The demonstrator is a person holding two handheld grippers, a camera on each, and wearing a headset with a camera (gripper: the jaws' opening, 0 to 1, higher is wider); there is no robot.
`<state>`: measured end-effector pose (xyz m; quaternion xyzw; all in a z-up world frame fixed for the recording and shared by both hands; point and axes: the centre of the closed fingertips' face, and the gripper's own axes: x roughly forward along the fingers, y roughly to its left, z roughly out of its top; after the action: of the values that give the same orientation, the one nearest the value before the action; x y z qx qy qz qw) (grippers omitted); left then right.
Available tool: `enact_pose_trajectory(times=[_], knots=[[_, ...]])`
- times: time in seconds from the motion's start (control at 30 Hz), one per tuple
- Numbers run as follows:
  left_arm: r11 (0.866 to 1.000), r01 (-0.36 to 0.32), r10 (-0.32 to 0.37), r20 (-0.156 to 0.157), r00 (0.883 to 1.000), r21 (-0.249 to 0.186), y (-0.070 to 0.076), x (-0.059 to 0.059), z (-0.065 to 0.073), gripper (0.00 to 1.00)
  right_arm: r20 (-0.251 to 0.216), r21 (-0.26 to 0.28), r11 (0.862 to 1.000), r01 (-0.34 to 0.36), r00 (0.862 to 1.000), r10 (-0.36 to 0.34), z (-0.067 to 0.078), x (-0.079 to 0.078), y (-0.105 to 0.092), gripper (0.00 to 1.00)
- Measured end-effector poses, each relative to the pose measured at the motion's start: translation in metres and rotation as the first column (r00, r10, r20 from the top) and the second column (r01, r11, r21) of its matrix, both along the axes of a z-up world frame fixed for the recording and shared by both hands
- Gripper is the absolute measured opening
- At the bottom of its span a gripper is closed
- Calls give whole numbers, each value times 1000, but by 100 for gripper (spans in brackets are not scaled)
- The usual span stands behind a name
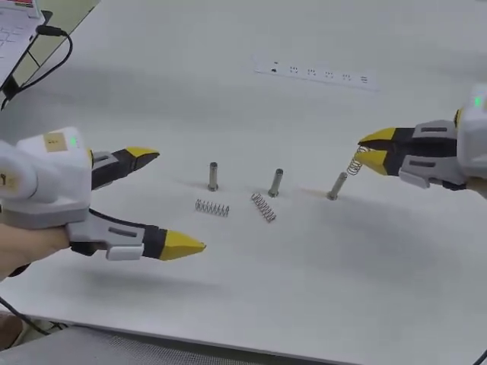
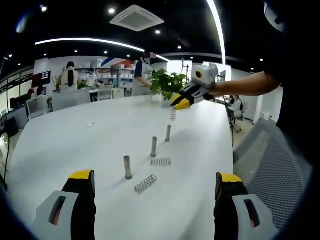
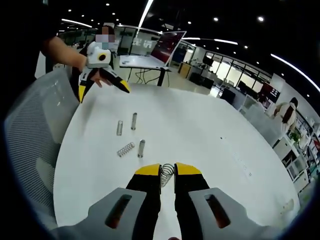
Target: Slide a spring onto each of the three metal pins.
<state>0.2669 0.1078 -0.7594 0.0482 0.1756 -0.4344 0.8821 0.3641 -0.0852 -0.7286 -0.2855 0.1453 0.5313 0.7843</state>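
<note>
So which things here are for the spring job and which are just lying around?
For the job: left pin, middle pin, right pin, left loose spring, right loose spring, held spring in right gripper.
Just lying about: power strip, laptop, cable.

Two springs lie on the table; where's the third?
Head view, right side: the third spring is pinched in the right gripper, just above the rightmost pin.

3 pins (image 1: 213, 176) dull grey metal; spring (image 3: 168, 174) thin bright wire; table (image 1: 304, 289) smooth matt white.
</note>
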Motion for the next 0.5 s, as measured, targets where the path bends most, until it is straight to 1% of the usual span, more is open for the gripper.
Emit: enact_pose_trajectory(times=[0.3, 0.5], knots=[[1000, -6, 6, 1, 1000, 0, 1, 0, 0, 98, -18, -5, 1000, 7, 1000, -7, -6, 6, 3, 6], [1000, -9, 9, 1, 1000, 1, 2, -1, 0, 98, -29, -14, 1000, 10, 1000, -10, -11, 6, 2, 6]])
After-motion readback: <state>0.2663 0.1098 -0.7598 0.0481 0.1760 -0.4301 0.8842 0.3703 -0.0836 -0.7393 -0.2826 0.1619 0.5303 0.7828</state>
